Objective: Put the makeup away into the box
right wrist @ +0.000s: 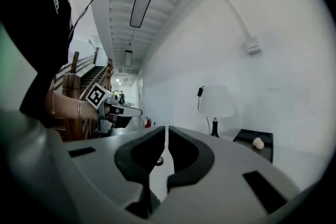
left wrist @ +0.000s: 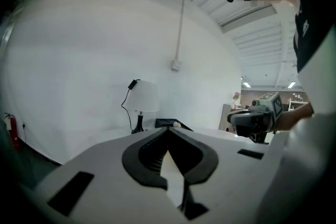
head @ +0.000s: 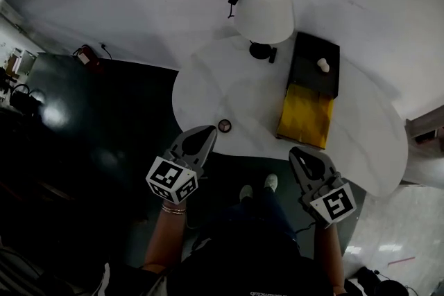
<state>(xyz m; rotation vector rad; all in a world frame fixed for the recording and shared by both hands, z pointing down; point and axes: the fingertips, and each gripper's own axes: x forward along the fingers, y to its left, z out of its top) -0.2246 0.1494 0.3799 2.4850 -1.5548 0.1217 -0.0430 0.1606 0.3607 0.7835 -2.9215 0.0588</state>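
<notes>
A small round makeup compact [head: 224,125] lies on the white table [head: 229,90] near its front edge. The black box [head: 316,64] stands open at the back right, with a pale makeup sponge [head: 323,65] inside and a yellow part [head: 306,116] in front of it. My left gripper [head: 210,128] is shut and empty, its tip just left of the compact. My right gripper [head: 294,150] is also shut and empty, at the table's edge below the yellow part. The right gripper view shows the compact [right wrist: 159,161] low between the jaws, along with the box [right wrist: 254,139] and sponge [right wrist: 258,142].
A white-shaded lamp [head: 264,10] with a black base and cord stands at the back of the table, left of the box. Dark floor lies to the left of the table. The person's feet [head: 255,188] are at the table's front edge.
</notes>
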